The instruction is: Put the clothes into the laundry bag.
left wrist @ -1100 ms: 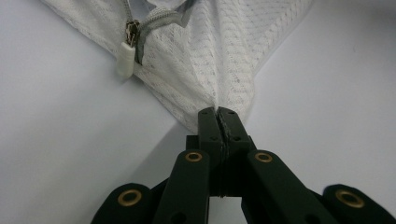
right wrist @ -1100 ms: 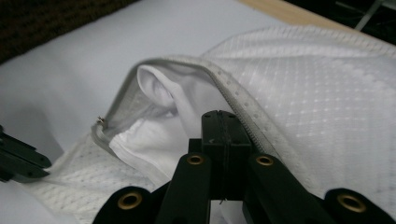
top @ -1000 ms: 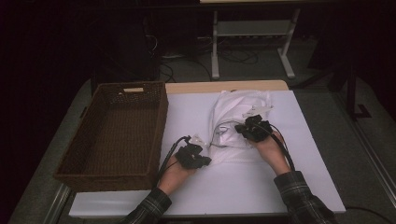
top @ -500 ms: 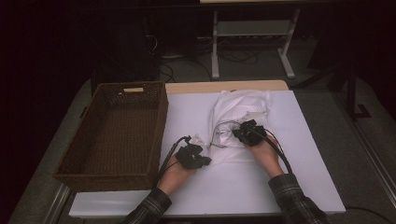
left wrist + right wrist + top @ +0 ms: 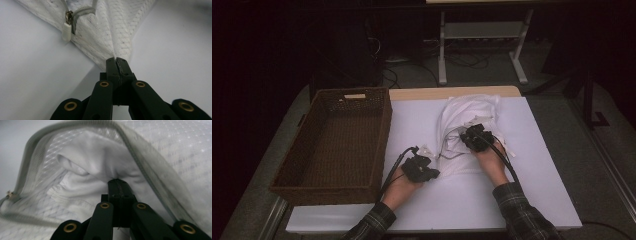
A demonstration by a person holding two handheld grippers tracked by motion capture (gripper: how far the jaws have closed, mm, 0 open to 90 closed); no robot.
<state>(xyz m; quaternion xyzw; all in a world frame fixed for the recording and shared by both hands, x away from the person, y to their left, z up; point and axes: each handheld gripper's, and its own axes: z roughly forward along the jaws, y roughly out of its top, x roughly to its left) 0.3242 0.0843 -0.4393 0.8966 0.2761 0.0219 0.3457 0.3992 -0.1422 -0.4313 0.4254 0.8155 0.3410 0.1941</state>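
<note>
A white mesh laundry bag [image 5: 472,111] lies crumpled on the white table top [image 5: 462,200], right of centre. My left gripper [image 5: 428,164] sits at the bag's near left corner. In the left gripper view its jaws [image 5: 117,60] are shut on that corner of the mesh bag [image 5: 107,32], with the white zipper pull [image 5: 67,31] just beyond. My right gripper [image 5: 468,137] rests on the bag's middle. In the right gripper view it [image 5: 117,181] is shut on a white garment [image 5: 87,170] inside the bag's grey-zippered mouth [image 5: 140,157].
A dark brown wicker basket [image 5: 381,145] stands on the left of the table, with nothing visible in it. Past the table's far edge is a metal stand [image 5: 482,35] with cables on a dark floor. The person's plaid sleeves [image 5: 522,215] come in from the bottom.
The right hand has shifted slightly left and lower over the bag, still gripping the cloth. The left hand and its gripper have stayed in place.
</note>
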